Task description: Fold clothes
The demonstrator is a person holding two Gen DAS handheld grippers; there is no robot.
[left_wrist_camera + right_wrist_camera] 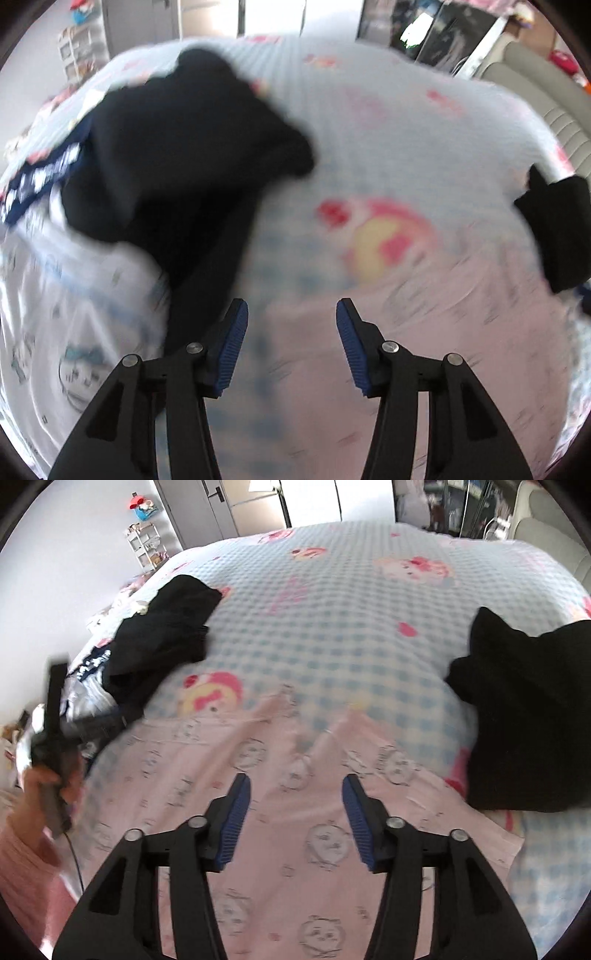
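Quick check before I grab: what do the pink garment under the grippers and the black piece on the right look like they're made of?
Pink garment: thin, matte woven or light knit cloth, probably cotton; it lies flat with fine creases and a printed cartoon-face pattern. Black piece: thicker, matte, soft fabric, maybe knit or fleece; it bunches in bulky rounded folds with no sheen. Motion blur leaves the weave open.

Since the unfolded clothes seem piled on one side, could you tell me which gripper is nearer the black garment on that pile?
Left. The left gripper hangs beside the black garment; the right gripper is farther off, over the pink garment.
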